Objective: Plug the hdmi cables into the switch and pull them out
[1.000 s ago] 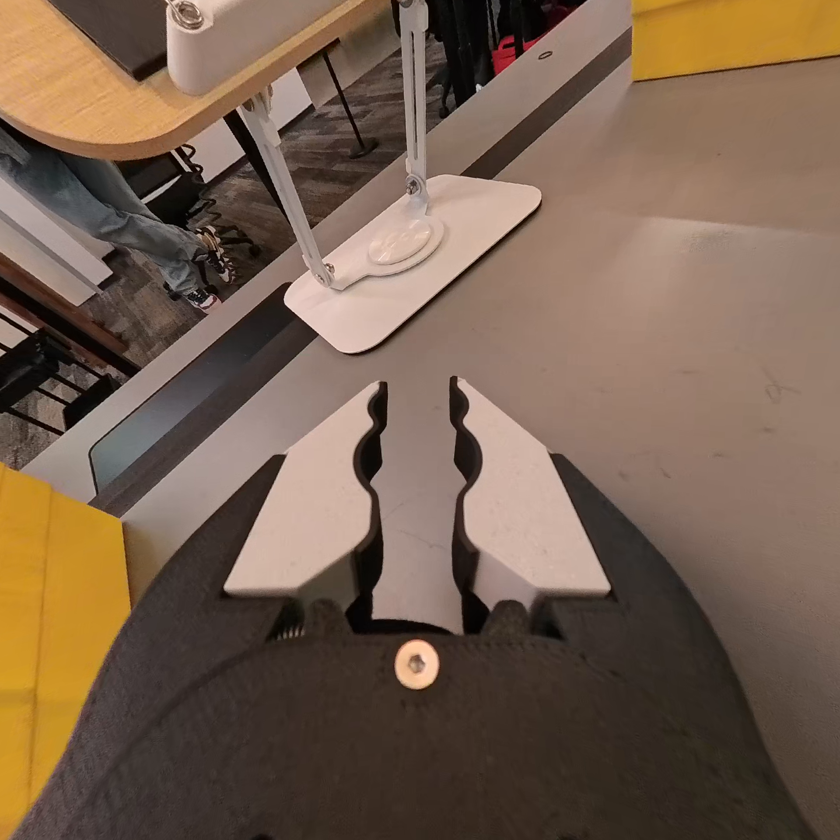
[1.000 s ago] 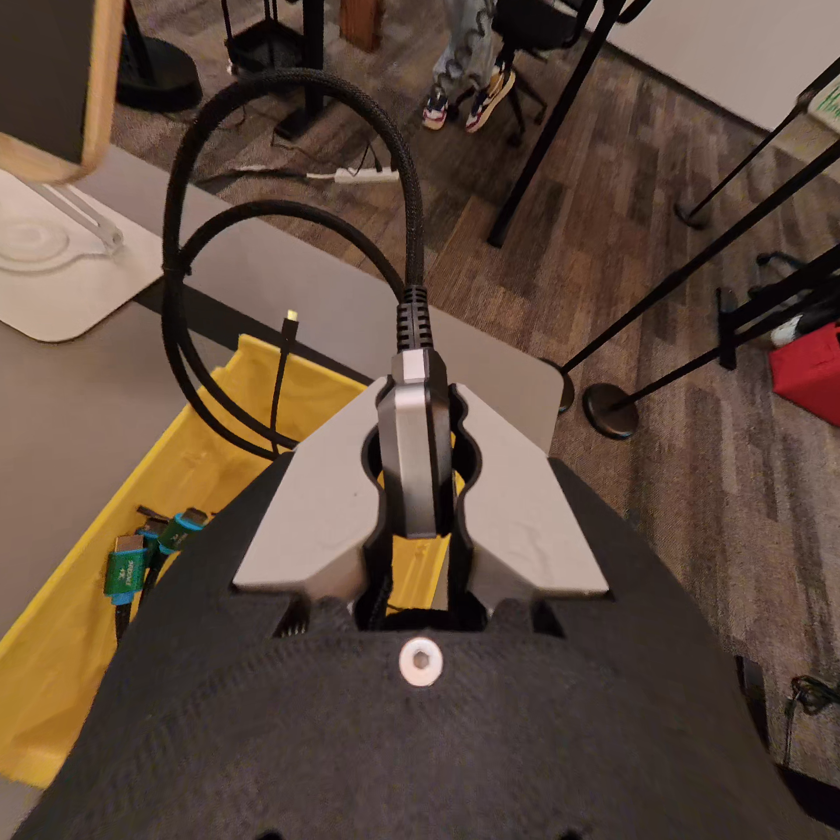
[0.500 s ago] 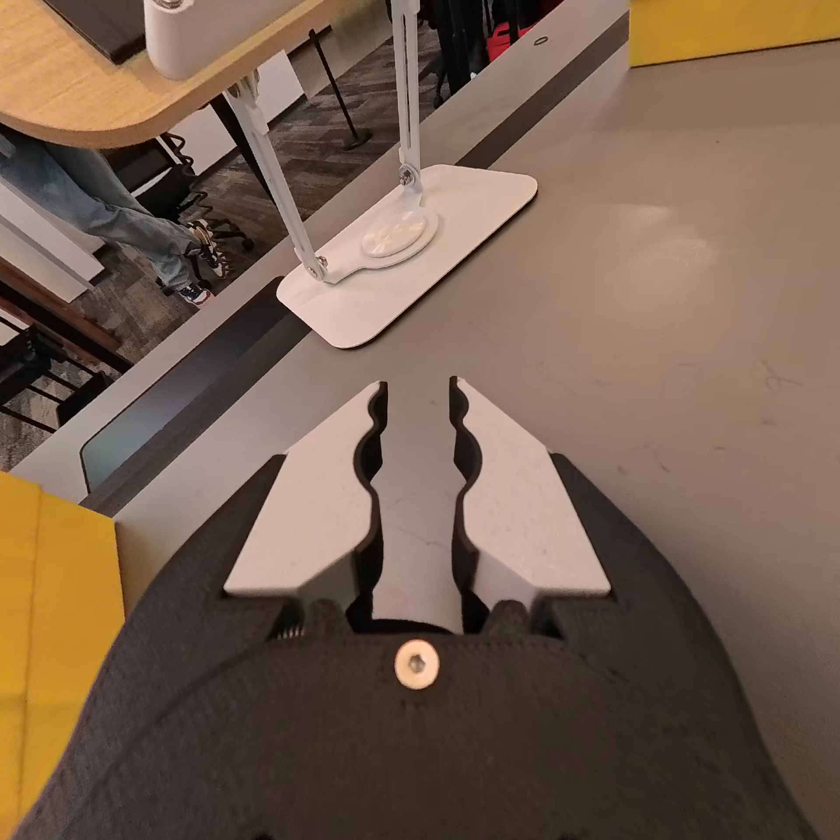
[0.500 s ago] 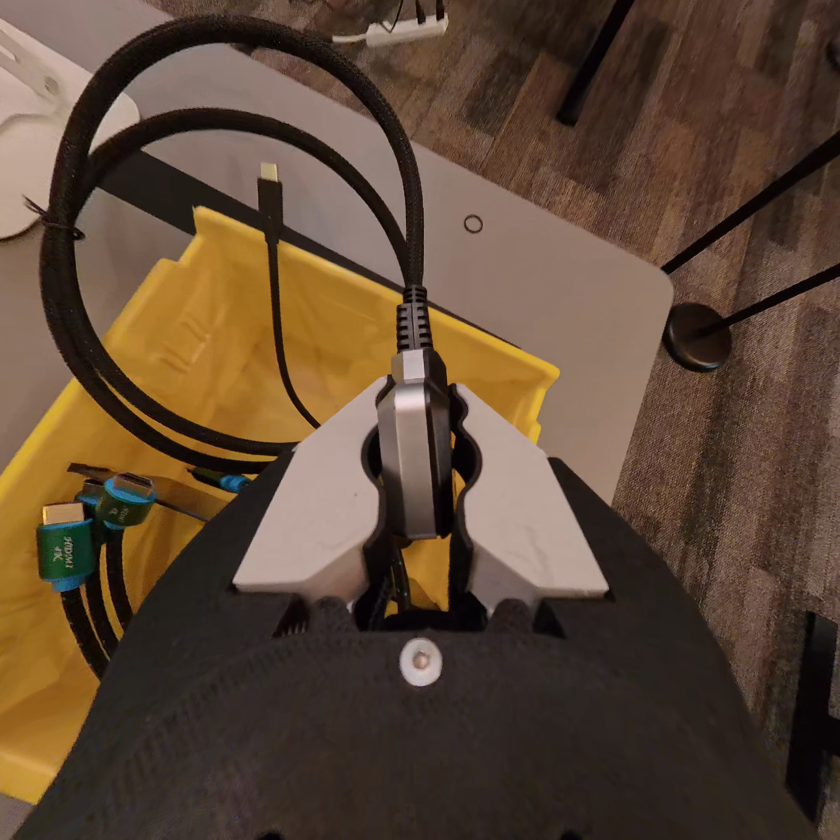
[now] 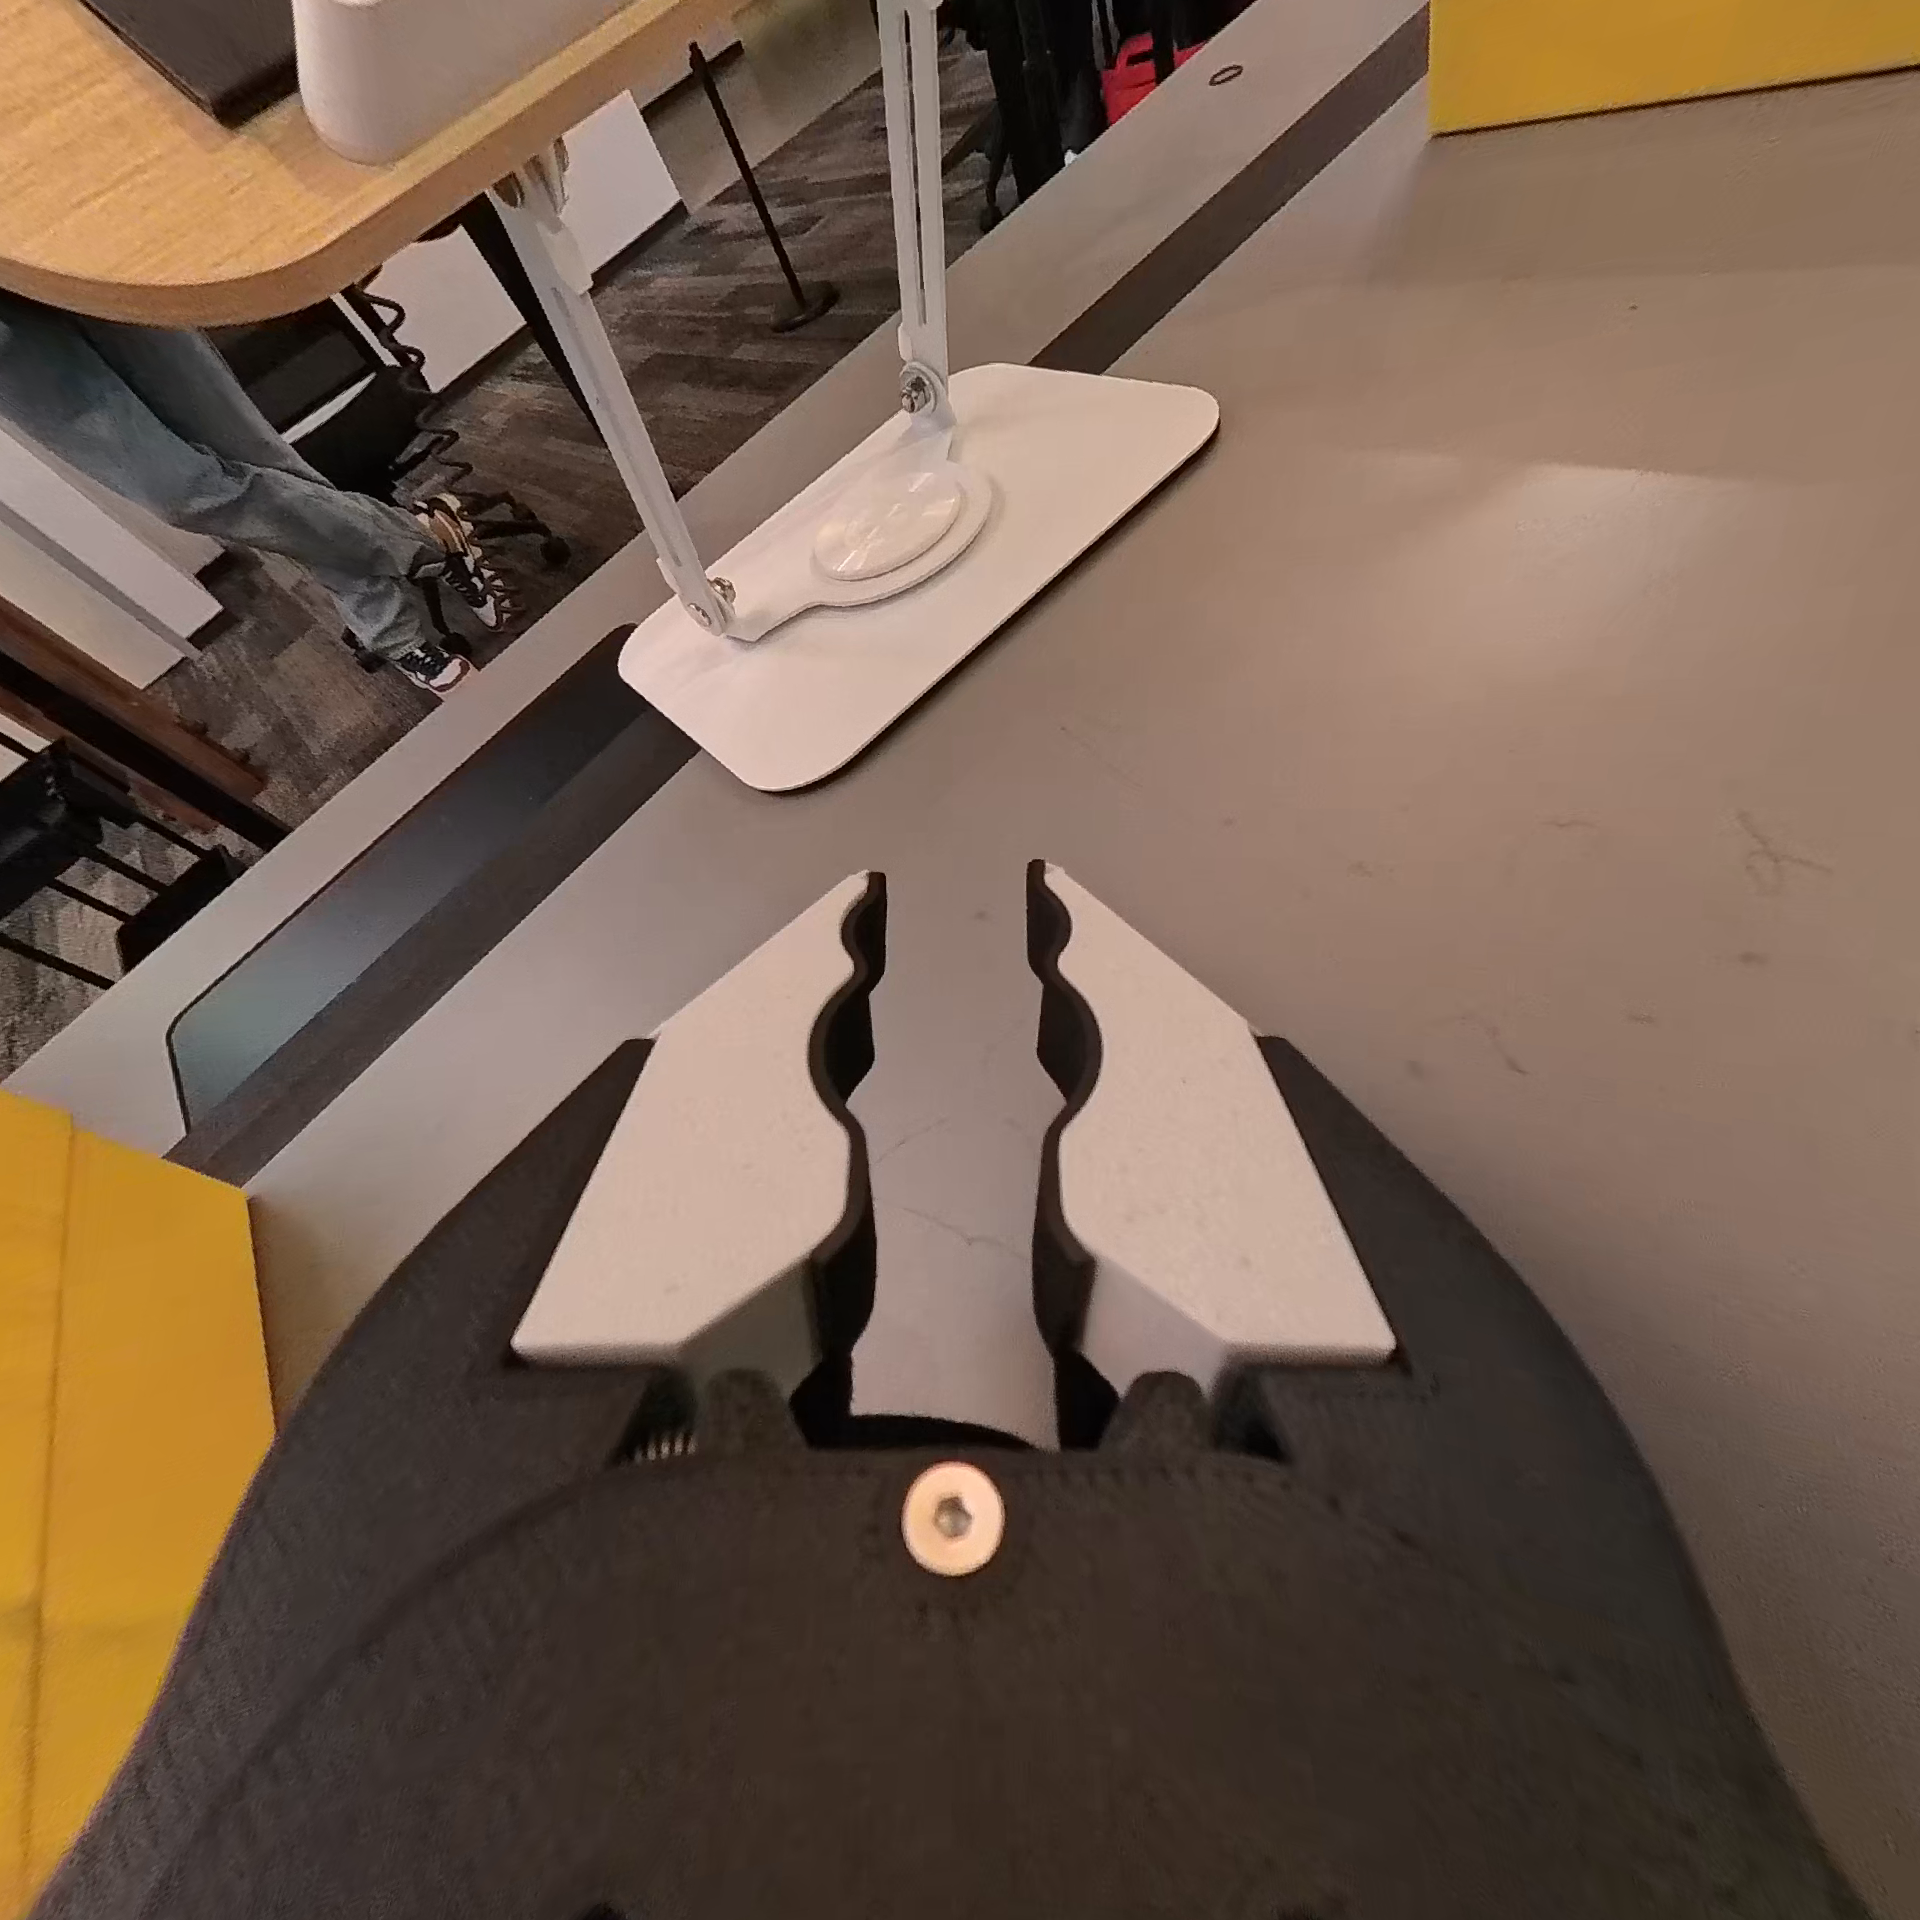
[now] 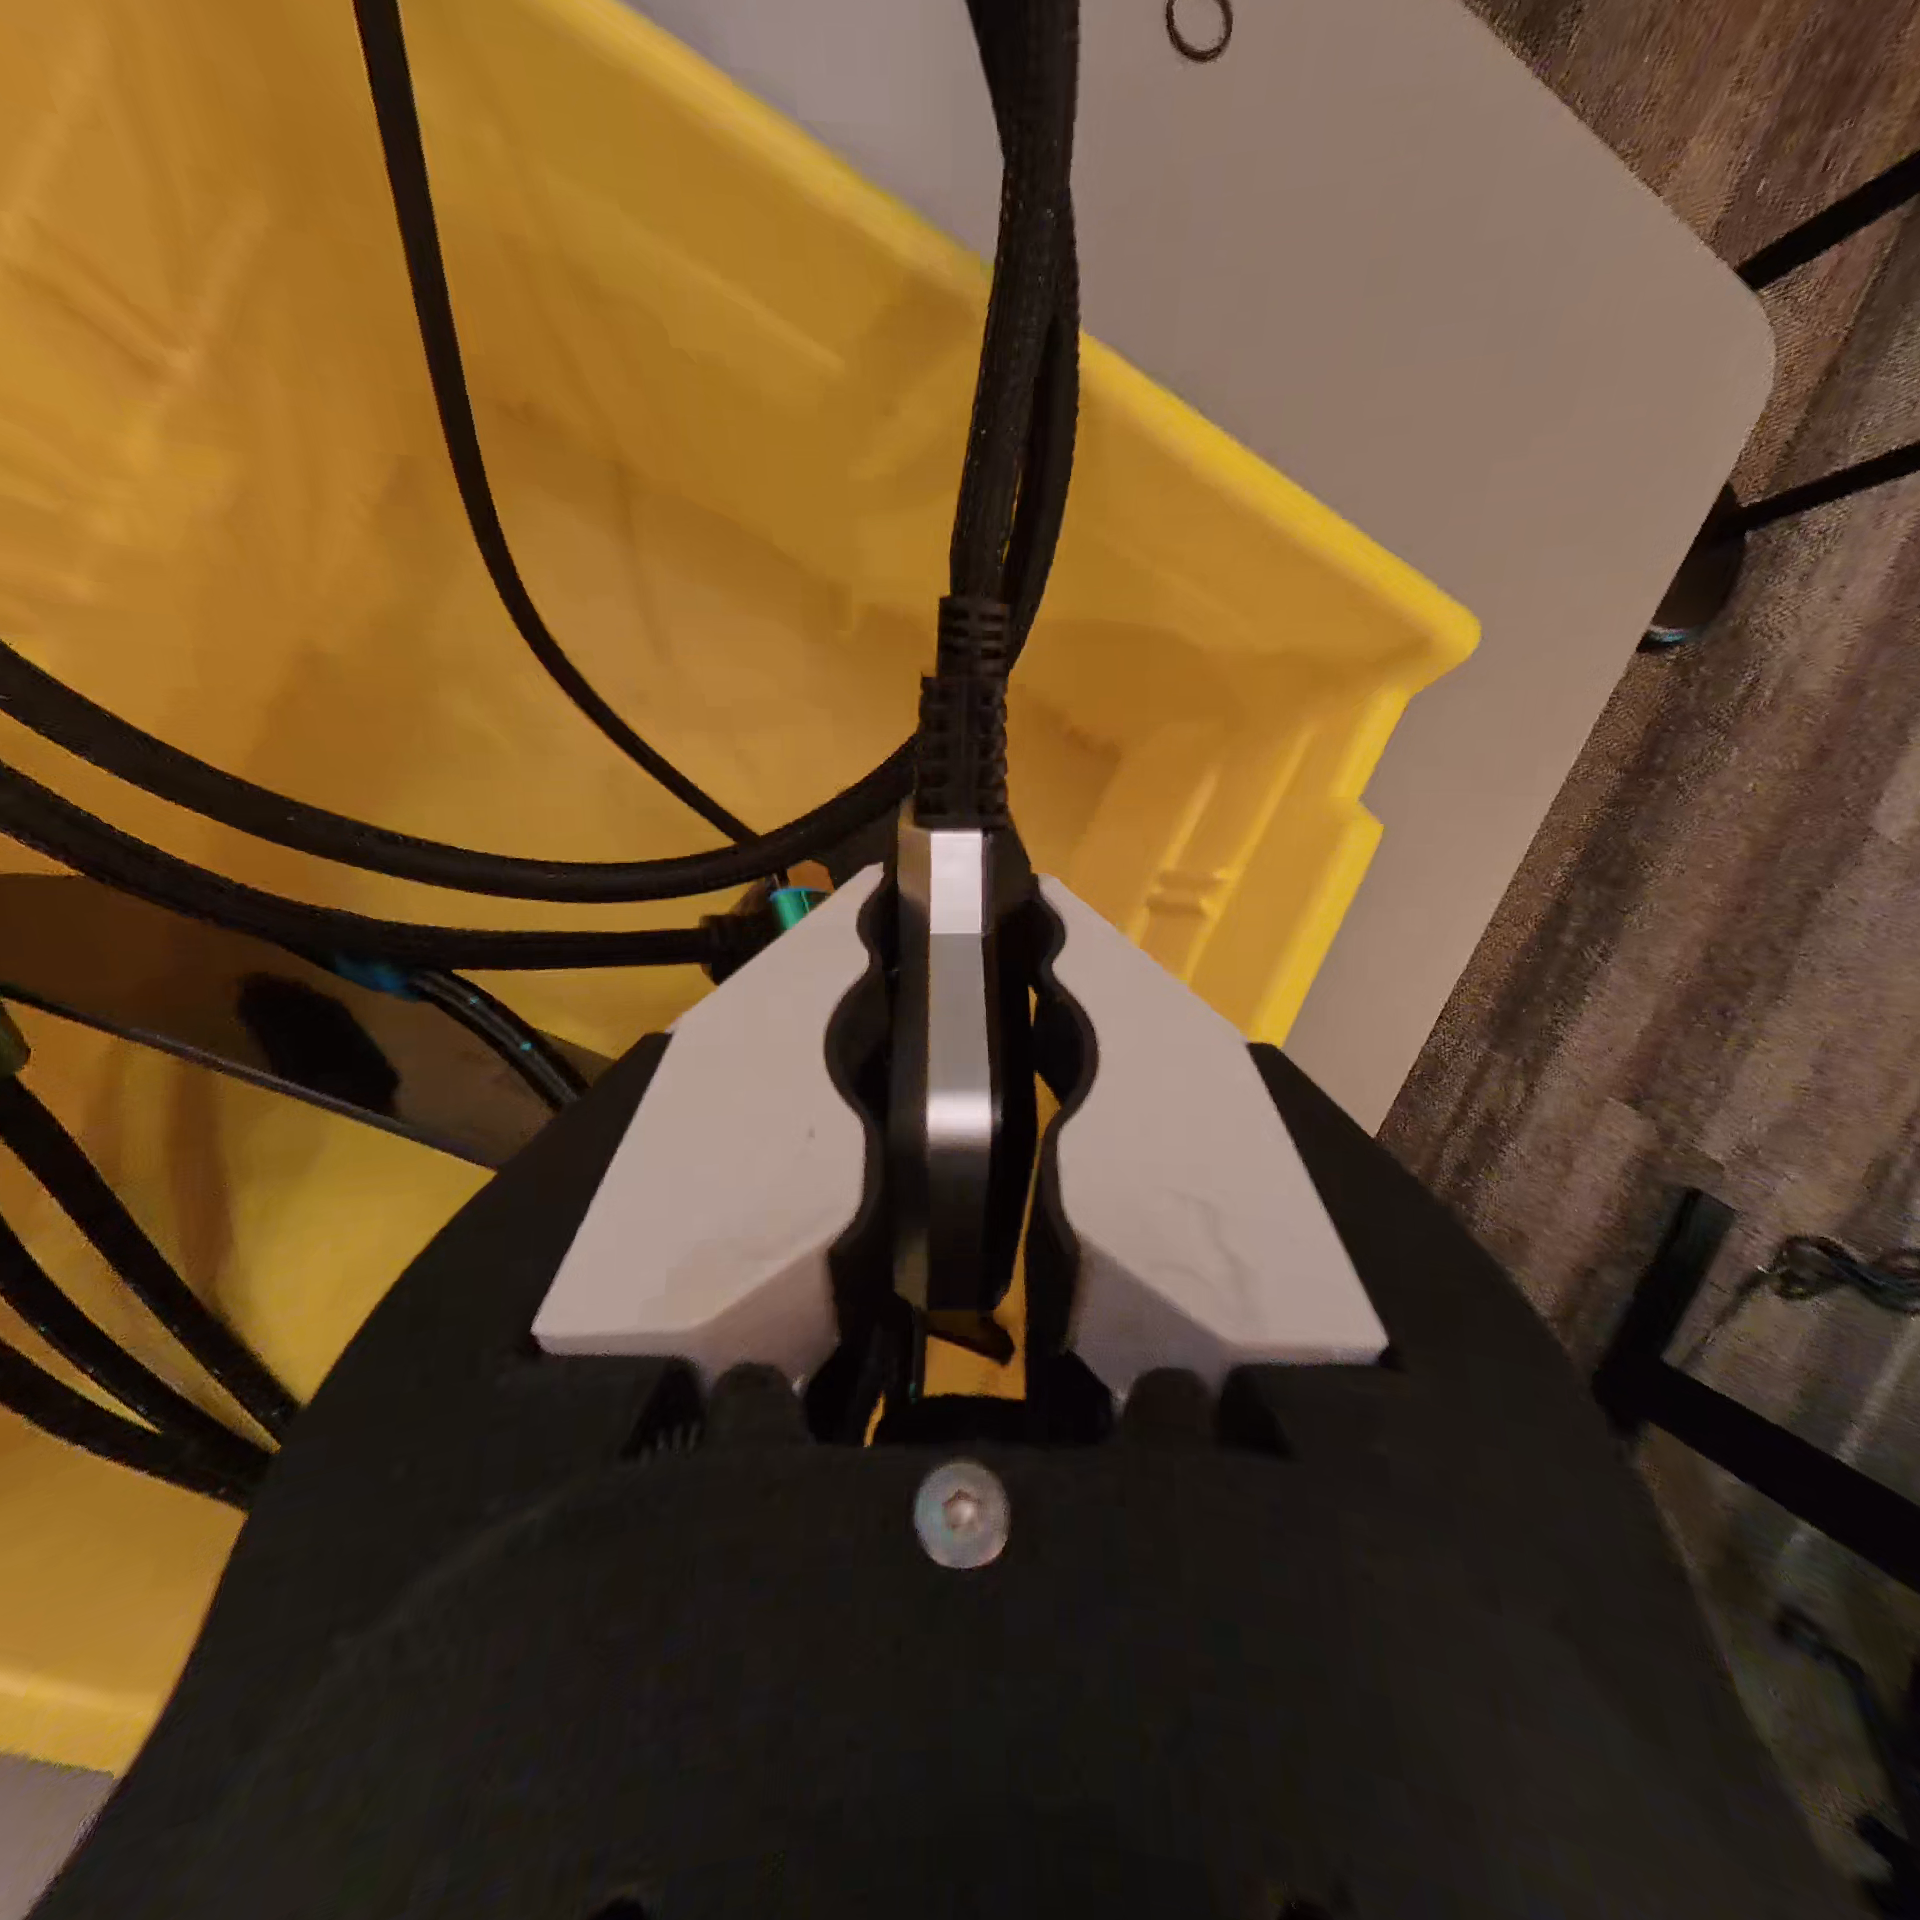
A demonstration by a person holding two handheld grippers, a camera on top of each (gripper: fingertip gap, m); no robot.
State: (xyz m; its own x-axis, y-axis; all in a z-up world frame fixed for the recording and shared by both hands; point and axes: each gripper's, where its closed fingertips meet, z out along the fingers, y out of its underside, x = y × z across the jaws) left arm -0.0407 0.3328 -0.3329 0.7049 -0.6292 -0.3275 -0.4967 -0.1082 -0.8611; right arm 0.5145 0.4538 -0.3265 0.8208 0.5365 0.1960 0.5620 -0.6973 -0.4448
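My right gripper [image 6: 961, 894] is shut on a slim grey metal switch [image 6: 956, 1039], held edge-on between the fingers. Its thick black braided cable [image 6: 1023, 312] runs up and away from the tip, and loops of it hang over the yellow bin [image 6: 1351, 727]. A thin black cable [image 6: 447, 364] hangs beside it. A teal HDMI plug [image 6: 790, 909] peeks out just left of my fingertips inside the bin. My left gripper [image 5: 956, 883] is open and empty, a little above the bare grey table [image 5: 1455, 727].
A white stand base [image 5: 935, 561] with two thin arms sits ahead of the left gripper near the table's far edge. A wooden shelf [image 5: 208, 177] hangs above it. Yellow bins stand at the near left [image 5: 104, 1351] and far right [image 5: 1662, 52]. A person's legs [image 5: 260, 488] are beyond the table. Spacing between my two grippers at the tips: around 55 centimetres.
My right gripper has dropped low over the yellow bin with the switch, and the cable loops now hang into it. The left gripper has barely shifted and stays open.
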